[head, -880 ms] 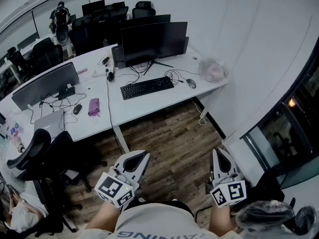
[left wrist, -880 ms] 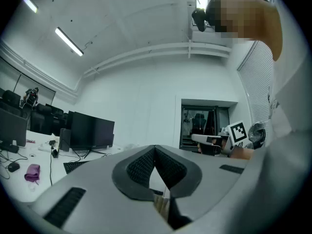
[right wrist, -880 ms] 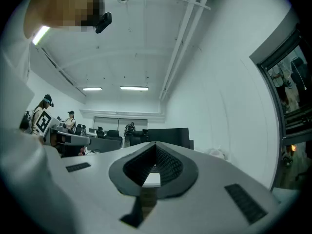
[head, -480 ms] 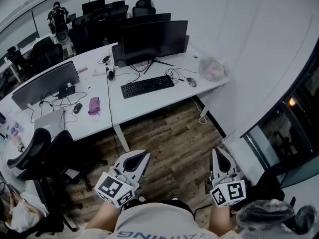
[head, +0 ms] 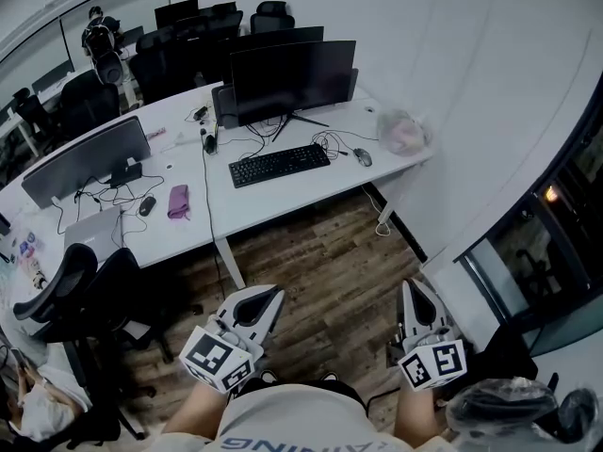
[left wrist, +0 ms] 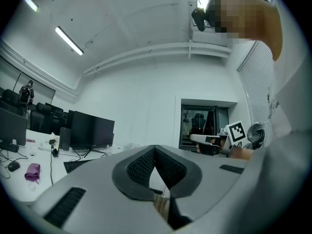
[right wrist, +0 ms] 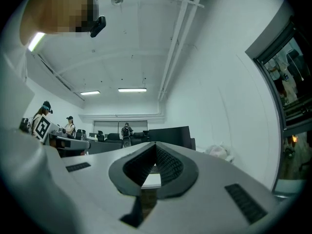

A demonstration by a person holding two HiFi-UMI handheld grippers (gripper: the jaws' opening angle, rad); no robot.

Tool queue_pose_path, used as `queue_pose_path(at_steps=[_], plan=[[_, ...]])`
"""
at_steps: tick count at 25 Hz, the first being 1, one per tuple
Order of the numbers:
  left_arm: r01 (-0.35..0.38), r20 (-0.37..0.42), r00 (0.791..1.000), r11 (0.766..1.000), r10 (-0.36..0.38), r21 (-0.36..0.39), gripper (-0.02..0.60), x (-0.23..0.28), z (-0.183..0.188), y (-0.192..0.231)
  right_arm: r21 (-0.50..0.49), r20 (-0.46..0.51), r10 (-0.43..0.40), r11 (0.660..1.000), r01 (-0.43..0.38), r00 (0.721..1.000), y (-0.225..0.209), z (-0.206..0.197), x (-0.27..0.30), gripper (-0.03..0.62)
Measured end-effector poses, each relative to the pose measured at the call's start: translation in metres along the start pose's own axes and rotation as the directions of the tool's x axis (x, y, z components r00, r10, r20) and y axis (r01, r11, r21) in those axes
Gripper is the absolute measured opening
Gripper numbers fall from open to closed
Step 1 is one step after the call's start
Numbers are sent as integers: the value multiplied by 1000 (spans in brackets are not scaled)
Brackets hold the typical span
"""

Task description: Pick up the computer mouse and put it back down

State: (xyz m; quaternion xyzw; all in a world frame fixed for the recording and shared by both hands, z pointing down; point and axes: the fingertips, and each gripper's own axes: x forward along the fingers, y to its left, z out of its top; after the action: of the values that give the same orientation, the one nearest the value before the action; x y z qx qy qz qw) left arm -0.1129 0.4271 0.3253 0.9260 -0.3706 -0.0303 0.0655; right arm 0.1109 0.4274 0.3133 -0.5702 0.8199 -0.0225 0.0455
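Note:
A small grey computer mouse (head: 362,157) lies on the white desk (head: 283,196), right of a black keyboard (head: 279,165) and in front of a dark monitor (head: 292,81). My left gripper (head: 267,294) and right gripper (head: 415,288) are held close to my body, over the wooden floor, far short of the desk. Both hold nothing. In the left gripper view the jaws (left wrist: 155,148) meet at their tips; in the right gripper view the jaws (right wrist: 156,146) also meet. The mouse is too small to make out in either gripper view.
A crumpled plastic bag (head: 403,133) sits at the desk's right end. A second desk (head: 85,215) to the left carries another monitor (head: 87,161), a dark mouse (head: 146,205) and a pink pouch (head: 178,201). Black office chairs (head: 80,295) stand at the left. A person (head: 99,36) stands far back.
The person far back has shifted a little to the left. Both grippers have kept still.

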Motion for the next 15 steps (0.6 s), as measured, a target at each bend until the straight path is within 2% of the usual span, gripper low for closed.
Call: queue_pose_path(at_steps=[15], plan=[[34,5,999,999,-34,-30,5,-23,-9,32,-36,-35,-17,999,16,999,41,-14,10,20]])
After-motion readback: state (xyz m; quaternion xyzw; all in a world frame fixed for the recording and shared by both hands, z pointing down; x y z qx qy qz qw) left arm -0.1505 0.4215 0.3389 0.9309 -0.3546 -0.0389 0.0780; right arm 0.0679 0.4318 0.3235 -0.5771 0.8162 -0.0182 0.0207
